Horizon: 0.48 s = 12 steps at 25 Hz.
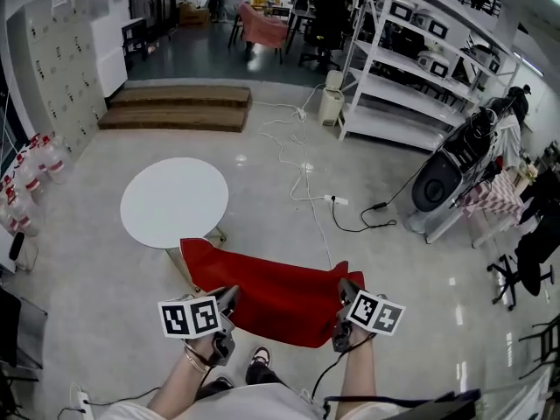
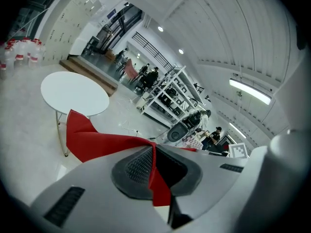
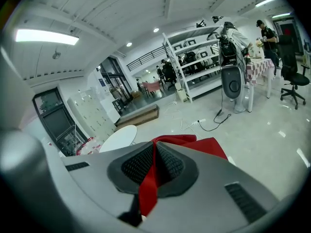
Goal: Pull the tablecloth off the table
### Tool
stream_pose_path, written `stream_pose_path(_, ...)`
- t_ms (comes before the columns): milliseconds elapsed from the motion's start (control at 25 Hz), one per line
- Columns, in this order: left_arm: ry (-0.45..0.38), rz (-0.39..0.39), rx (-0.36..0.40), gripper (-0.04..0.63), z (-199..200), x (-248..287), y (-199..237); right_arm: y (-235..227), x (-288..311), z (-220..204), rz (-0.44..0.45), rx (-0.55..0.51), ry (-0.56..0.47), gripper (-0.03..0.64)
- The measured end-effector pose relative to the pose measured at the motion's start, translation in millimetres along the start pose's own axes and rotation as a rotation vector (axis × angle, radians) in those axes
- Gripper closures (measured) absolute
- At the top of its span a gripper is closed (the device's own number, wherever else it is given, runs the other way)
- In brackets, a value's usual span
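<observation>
The red tablecloth (image 1: pixel 278 297) hangs stretched between my two grippers, clear of the round white table (image 1: pixel 175 201), whose top is bare. Its far corner droops near the table's leg. My left gripper (image 1: pixel 226 307) is shut on the cloth's near left corner; red fabric (image 2: pixel 156 178) is pinched between its dark pads. My right gripper (image 1: pixel 344 303) is shut on the near right corner, with a red fold (image 3: pixel 148 183) squeezed between its pads. The table also shows in the left gripper view (image 2: pixel 73 92) and the right gripper view (image 3: pixel 119 138).
A white cable (image 1: pixel 302 169) snakes over the floor beyond the table. Metal shelving (image 1: pixel 411 59) and a large fan (image 1: pixel 442 178) stand at right. Wooden steps (image 1: pixel 175 108) lie at the back, bottles (image 1: pixel 35 169) at left. My shoes (image 1: pixel 259 364) show below the cloth.
</observation>
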<state>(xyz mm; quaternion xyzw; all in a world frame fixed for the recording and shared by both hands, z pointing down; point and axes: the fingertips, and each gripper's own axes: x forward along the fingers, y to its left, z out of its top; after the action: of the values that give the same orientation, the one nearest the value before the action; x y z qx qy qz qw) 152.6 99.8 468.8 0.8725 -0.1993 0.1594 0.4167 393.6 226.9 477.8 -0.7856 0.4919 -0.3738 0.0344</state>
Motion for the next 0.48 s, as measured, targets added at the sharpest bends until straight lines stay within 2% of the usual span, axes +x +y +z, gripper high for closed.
stream_pose_path(200,-0.047,0.018,-0.036,0.569,-11.8,-44.9,26.4,30.8,-21.7,-28.7,0.006,-0.02,-0.008,0.578)
stream_pose_path(480,-0.077,0.072,-0.09,0.569,-21.3,-80.3,53.5,68.6,-32.9,-68.7,0.036,-0.062,0.039,0.578)
